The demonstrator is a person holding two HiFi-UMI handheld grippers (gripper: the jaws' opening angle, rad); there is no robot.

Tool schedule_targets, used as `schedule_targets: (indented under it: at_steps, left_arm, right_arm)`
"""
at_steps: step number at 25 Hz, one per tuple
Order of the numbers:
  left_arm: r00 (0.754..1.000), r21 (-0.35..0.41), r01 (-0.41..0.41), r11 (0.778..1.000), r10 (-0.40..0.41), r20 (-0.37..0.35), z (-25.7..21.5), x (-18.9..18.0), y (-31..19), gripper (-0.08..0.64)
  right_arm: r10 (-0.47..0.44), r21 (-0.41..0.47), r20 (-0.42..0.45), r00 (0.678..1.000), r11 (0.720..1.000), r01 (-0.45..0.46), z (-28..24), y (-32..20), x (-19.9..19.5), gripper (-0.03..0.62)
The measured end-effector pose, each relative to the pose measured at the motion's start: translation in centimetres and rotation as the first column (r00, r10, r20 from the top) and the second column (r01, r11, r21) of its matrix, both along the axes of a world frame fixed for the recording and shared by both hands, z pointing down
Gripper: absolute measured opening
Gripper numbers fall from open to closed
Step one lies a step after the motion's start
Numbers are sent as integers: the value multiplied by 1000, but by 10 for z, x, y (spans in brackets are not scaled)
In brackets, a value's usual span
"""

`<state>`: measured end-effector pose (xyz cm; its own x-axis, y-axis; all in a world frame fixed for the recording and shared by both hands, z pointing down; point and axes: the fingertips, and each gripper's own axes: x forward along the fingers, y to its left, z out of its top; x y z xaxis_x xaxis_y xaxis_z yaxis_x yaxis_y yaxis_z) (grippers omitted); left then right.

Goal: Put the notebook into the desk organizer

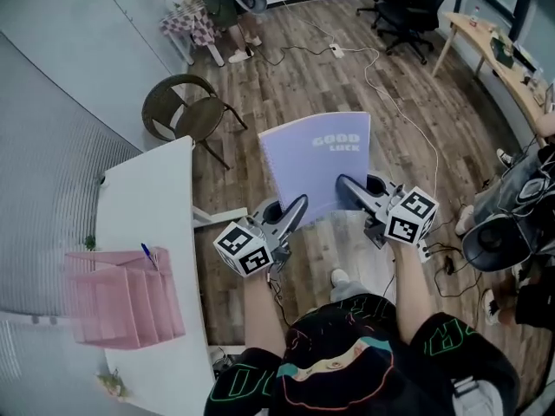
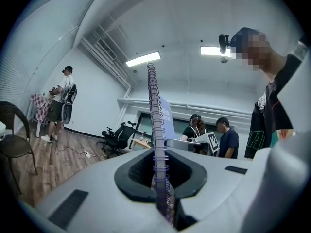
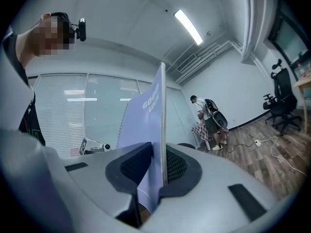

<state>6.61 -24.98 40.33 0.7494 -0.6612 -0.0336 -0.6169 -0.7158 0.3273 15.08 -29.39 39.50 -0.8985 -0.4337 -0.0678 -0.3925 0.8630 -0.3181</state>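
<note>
A lilac spiral notebook (image 1: 318,163) is held up in the air over the wooden floor, cover facing me. My left gripper (image 1: 299,208) is shut on its spiral-bound lower left corner; the wire spiral (image 2: 156,130) rises from between the jaws. My right gripper (image 1: 344,185) is shut on the notebook's lower right edge, and the notebook (image 3: 148,130) stands edge-on between its pads. The pink desk organizer (image 1: 121,297) stands on the white table (image 1: 147,198) at the left, well apart from both grippers, with a blue pen (image 1: 149,256) in it.
A wicker chair (image 1: 184,109) stands beyond the table's far end. Office chairs (image 1: 408,3) and a wooden desk (image 1: 503,68) are at the back right. Cables (image 1: 373,68) lie across the floor. People stand nearby at the right (image 1: 512,232) and far back (image 1: 221,7).
</note>
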Motion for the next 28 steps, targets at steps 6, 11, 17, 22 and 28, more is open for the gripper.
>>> schedule_targets:
  at_steps: [6, 11, 17, 22, 28]
  left_arm:
    - [987, -3, 161, 987, -161, -10, 2, -34, -13, 28]
    - [927, -2, 373, 928, -373, -24, 0, -93, 14, 28]
    - [809, -15, 587, 809, -587, -12, 9, -140, 65, 28]
    - [617, -43, 786, 617, -787, -13, 23, -204, 156, 28]
    - [390, -69, 918, 390, -921, -28, 27, -246, 253, 28]
  right_arm:
    - [-169, 5, -14, 985, 986, 169, 2, -26, -43, 43]
    - [-376, 7, -22, 926, 927, 376, -2, -13, -116, 43]
    - [-589, -11, -14, 808, 808, 589, 7, 24, -182, 44]
    - [-785, -43, -13, 619, 619, 784, 23, 107, -271, 43]
    - [-908, -55, -15, 418, 418, 907, 29, 202, -339, 44]
